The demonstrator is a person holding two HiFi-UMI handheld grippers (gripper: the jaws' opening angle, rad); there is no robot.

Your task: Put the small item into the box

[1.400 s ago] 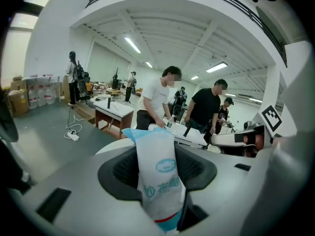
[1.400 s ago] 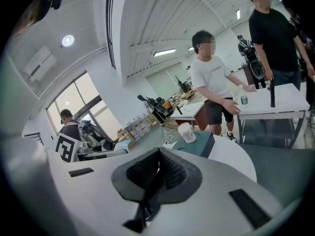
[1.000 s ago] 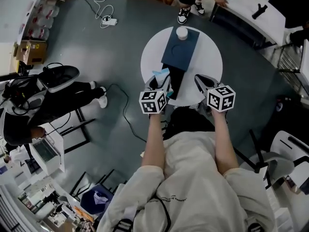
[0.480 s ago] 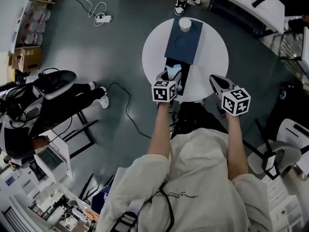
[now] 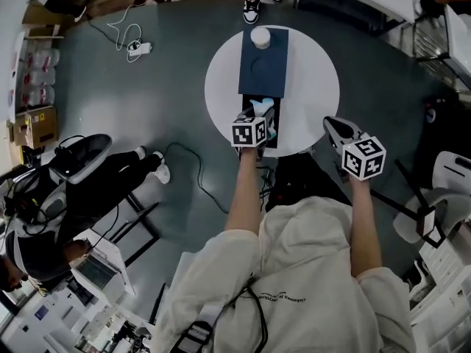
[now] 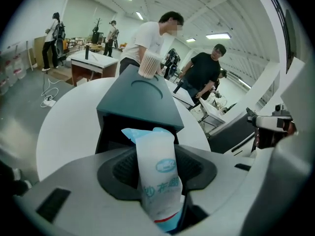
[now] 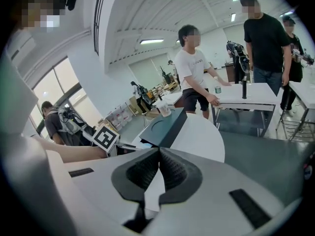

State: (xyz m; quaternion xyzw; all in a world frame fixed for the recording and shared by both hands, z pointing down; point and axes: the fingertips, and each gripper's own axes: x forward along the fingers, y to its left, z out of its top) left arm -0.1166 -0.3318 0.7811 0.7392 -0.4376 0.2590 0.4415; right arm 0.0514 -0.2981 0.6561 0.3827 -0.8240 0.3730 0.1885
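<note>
White and round, the desk (image 5: 313,79) carries a long dark blue box (image 5: 263,65) lying lengthwise away from the person. A pale paper cup (image 5: 260,37) stands on the far end of the box lid. The near end of the box is uncovered and shows a black opening (image 6: 110,136).

The left claw (image 5: 263,116) pinches a small packet (image 6: 155,146), white with light blue print and a light blue top edge. The packet stands upright between the dark ribbed pads (image 6: 123,168), its top reaching the mouth of the black opening, just below the edge of the lid. From the head view the packet sits over this uncovered near end; whether its tip is already inside cannot be told.

The right claw (image 5: 340,129) is pressed together with nothing between its pads. It hangs over the near right edge of the desk, well apart from the box. The right gripper view shows the box and cup off to its left.
</note>
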